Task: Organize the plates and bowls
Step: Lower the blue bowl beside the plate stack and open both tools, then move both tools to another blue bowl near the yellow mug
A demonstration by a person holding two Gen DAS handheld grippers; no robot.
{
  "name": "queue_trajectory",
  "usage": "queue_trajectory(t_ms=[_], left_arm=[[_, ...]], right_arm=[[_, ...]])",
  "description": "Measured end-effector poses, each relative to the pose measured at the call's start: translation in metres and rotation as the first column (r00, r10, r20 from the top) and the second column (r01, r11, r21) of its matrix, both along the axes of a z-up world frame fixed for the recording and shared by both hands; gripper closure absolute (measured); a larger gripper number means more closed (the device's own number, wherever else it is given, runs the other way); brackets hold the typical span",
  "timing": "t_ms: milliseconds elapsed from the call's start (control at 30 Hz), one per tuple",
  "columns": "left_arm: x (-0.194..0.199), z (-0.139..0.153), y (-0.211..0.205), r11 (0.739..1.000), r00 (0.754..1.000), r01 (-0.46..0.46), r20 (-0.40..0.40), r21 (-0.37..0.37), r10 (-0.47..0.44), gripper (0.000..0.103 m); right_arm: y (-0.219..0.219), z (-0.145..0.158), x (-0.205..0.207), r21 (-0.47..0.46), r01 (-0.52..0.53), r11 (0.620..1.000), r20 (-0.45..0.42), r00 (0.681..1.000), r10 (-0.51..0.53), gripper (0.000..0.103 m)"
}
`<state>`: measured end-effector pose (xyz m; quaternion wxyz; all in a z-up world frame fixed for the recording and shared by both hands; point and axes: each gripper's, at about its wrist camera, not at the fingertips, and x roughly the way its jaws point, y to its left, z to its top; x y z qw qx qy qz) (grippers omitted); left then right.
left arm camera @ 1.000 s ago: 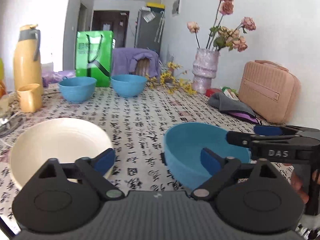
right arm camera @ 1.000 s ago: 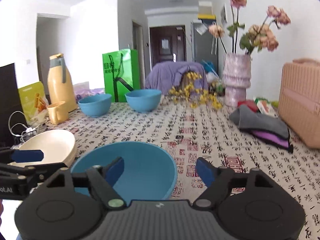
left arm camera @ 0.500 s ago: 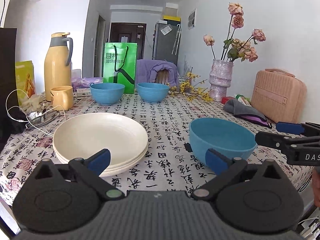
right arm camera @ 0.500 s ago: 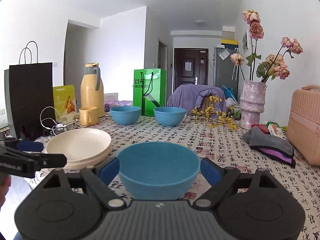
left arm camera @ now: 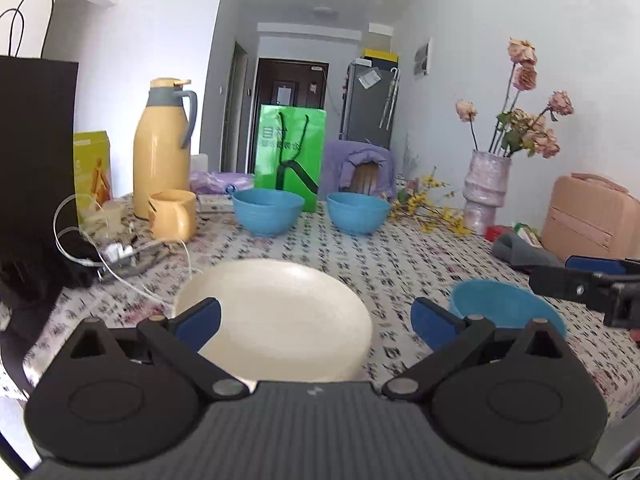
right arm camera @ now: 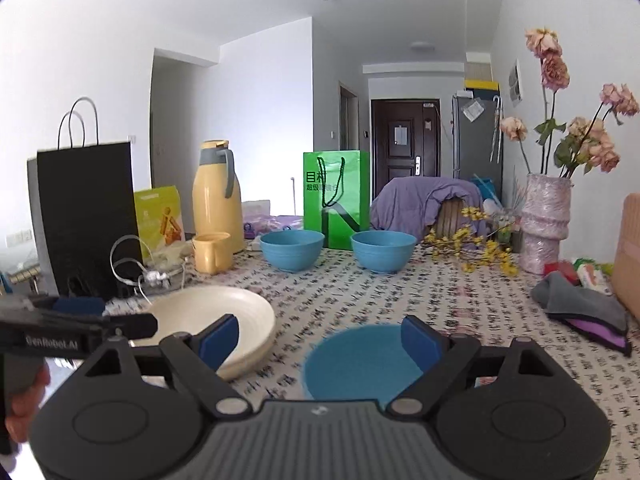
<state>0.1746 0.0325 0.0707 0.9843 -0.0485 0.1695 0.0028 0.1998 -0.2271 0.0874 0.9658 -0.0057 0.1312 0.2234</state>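
A stack of cream plates (left arm camera: 280, 312) (right arm camera: 216, 320) lies on the patterned tablecloth near the front edge. A blue bowl (left arm camera: 504, 308) (right arm camera: 360, 364) sits just right of it. Two more blue bowls (left arm camera: 267, 210) (left arm camera: 358, 212) stand side by side at the back, in front of a green bag; in the right wrist view they are the left bowl (right arm camera: 292, 248) and the right bowl (right arm camera: 384, 250). My left gripper (left arm camera: 316, 318) hangs open over the near side of the plates, holding nothing. My right gripper (right arm camera: 320, 339) is open in front of the near bowl, with its pads clear of the bowl.
A yellow thermos (left arm camera: 162, 148), a yellow mug (left arm camera: 174, 216), white cables (left arm camera: 120, 248) and a black paper bag (right arm camera: 86, 220) crowd the left. A green bag (left arm camera: 290, 156) stands at the back. At the right are a vase of flowers (left arm camera: 486, 188), a grey cloth (right arm camera: 580, 304) and a pink case (left arm camera: 592, 216).
Both grippers have drawn back from the table and risen a little, so plates and near bowl look smaller. The left view has swung onto the plates. Both jaws stay open.
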Motion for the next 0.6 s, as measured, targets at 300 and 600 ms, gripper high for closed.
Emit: queue_trajectory(t_ms=[300, 600], left_arm=[[0.078, 0.042, 0.068, 0.999, 1.000, 0.017, -0.006, -0.039, -0.018, 0.000], [0.181, 0.071, 0.126, 0.992, 0.997, 0.069, -0.039, -0.105, -0.074, 0.000]], right_arm=[[0.048, 0.065, 0.076, 0.147, -0.066, 0.987, -0.200, 0.975, 0.095, 0.015], [0.109, 0.102, 0.180, 0.184, -0.106, 0.977, -0.330, 0.930, 0.163, 0.015]])
